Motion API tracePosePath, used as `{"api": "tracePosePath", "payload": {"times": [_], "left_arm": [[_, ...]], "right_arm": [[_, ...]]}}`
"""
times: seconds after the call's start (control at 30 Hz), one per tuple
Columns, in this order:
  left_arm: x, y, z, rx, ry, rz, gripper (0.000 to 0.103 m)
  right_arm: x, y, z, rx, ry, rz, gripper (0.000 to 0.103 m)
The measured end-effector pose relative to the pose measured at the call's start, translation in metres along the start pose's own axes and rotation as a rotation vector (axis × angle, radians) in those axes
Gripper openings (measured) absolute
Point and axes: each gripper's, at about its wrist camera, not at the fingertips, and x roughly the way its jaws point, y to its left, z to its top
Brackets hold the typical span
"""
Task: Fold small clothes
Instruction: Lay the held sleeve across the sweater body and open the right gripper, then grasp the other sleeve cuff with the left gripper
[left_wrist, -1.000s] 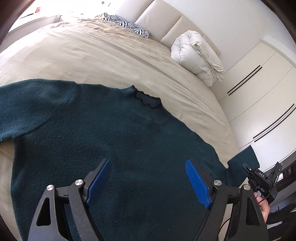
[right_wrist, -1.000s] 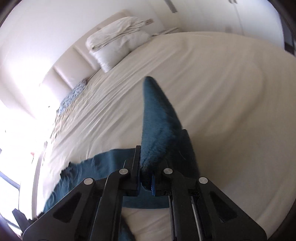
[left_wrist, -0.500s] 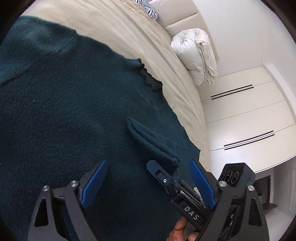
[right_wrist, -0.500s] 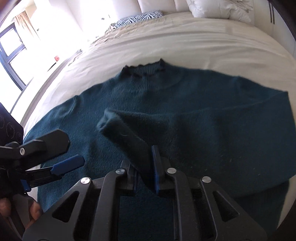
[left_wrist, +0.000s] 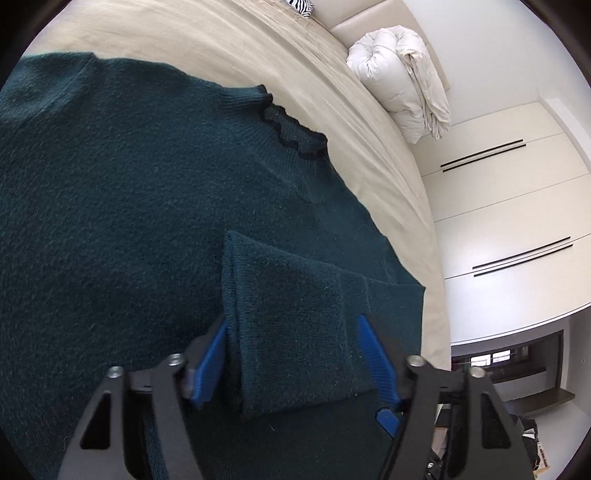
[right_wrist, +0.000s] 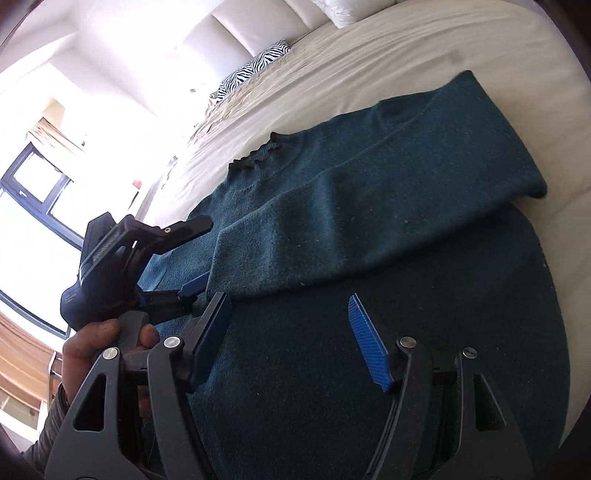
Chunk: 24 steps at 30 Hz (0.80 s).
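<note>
Nearest in the right wrist view, the right hand-held gripper (right_wrist: 291, 339) has its jaws opening with nothing between them, only the body of the sweater (right_wrist: 369, 387) lying below. Over at the left of that picture the left hand-held gripper (right_wrist: 192, 254), held in a hand (right_wrist: 99, 350), sits at the cuff end of the folded sleeve (right_wrist: 332, 229). In its own view the left hand-held gripper (left_wrist: 291, 362) straddles that sleeve (left_wrist: 295, 332): its jaws are closing, the left pad close against the cuff edge, the right pad standing off, so the cloth is not pinched yet. The sweater (left_wrist: 129, 184) is a dark green knit spread flat on the bed (left_wrist: 207, 44), one sleeve laid across the chest, the frilled collar (left_wrist: 291, 133) toward the upper middle of the frame. It looks thick, soft and light; I would expect it to sag and stretch when lifted and to cling to the sheet instead of sliding. Hems, cuffs and shoulder seams seem the best places to take hold, with both layers caught together. Farther off are a rolled white duvet (left_wrist: 402, 77) and a zebra pillow (right_wrist: 255, 66).
</note>
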Motion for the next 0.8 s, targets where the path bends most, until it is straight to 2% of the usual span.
{"api": "tracePosePath", "payload": {"times": [0.03, 0.07, 0.1, 0.3, 0.43, 0.67, 0.8], "left_arm": [[0.002, -0.001, 0.002, 0.007, 0.001, 0.03, 0.046], [0.001, -0.001, 0.004, 0.012, 0.0, 0.045, 0.024], [0.001, 0.0, 0.007, 0.015, 0.011, 0.03, 0.008], [-0.039, 0.01, 0.023, 0.052, -0.076, 0.047, 0.008], [-0.062, 0.031, 0.039, 0.038, -0.12, 0.071, 0.008], [-0.071, 0.071, 0.044, -0.002, -0.149, 0.115, 0.008], [-0.066, 0.077, 0.042, 0.02, -0.152, 0.125, 0.008]], "right_arm": [[-0.006, -0.006, -0.003, 0.015, -0.008, 0.008, 0.065], [-0.006, -0.012, -0.001, 0.033, -0.016, 0.019, 0.065], [-0.01, -0.018, 0.0, 0.053, -0.022, 0.032, 0.065], [-0.029, -0.055, 0.007, 0.149, -0.041, 0.048, 0.065], [-0.028, -0.074, 0.007, 0.192, -0.031, 0.038, 0.065], [-0.03, -0.084, 0.006, 0.189, -0.021, 0.032, 0.065], [-0.025, -0.083, 0.012, 0.19, -0.007, 0.031, 0.065]]}}
